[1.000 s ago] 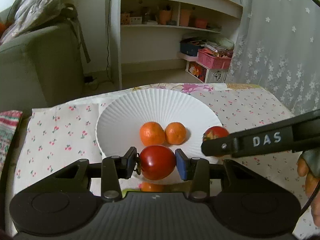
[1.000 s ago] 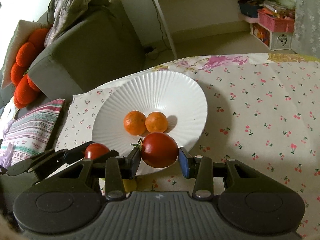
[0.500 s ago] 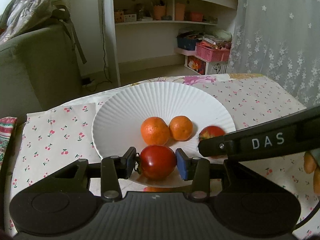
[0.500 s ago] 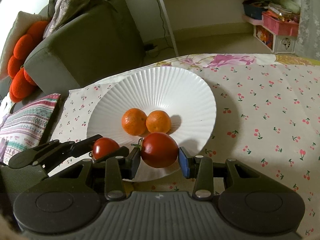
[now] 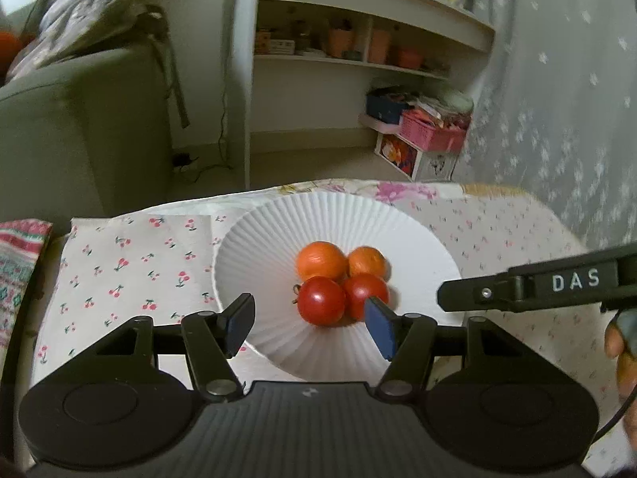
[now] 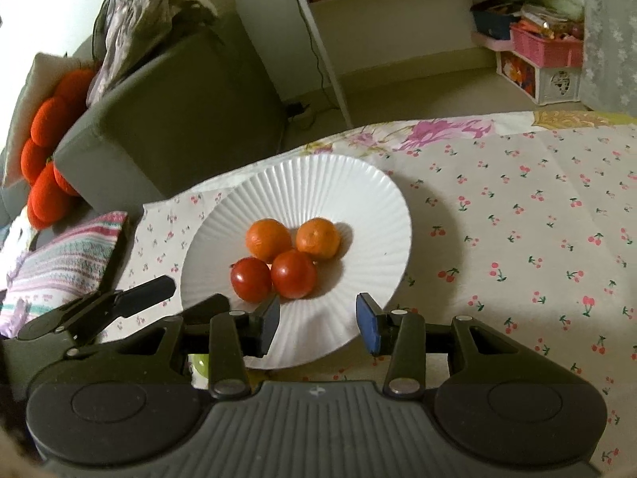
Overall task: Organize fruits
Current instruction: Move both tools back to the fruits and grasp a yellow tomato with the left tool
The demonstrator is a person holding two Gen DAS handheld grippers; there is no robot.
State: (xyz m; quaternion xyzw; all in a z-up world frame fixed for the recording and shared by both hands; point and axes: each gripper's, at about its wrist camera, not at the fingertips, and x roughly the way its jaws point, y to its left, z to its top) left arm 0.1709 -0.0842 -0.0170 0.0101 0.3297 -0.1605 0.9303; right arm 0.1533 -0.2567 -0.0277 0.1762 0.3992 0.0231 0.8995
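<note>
A white ribbed plate (image 5: 258, 239) (image 6: 318, 175) holds two oranges (image 5: 321, 259) (image 6: 267, 239) and two red tomatoes side by side in front of them. My left gripper (image 5: 309, 324) is opening at the plate's near rim. The left tomato (image 5: 320, 300) (image 6: 251, 279) rests on the plate just beyond its spread pads, untouched. My right gripper (image 6: 318, 322) is also opening, with nothing between its pads. The other tomato (image 6: 294, 273) (image 5: 364, 290) lies just ahead of it. In the left wrist view a right gripper finger (image 5: 477, 294) reaches in from the right.
A cherry-print tablecloth (image 6: 517, 219) covers the table. A grey sofa (image 6: 179, 119) and a striped pillow (image 6: 59, 263) lie to the left, with a white shelf unit (image 5: 358, 59) behind. Something yellow-green (image 6: 199, 362) shows under the plate's near rim.
Both grippers held a tomato over the plate's near rim. Both have let go and drawn back a little, and the two tomatoes now rest on the plate by the oranges.
</note>
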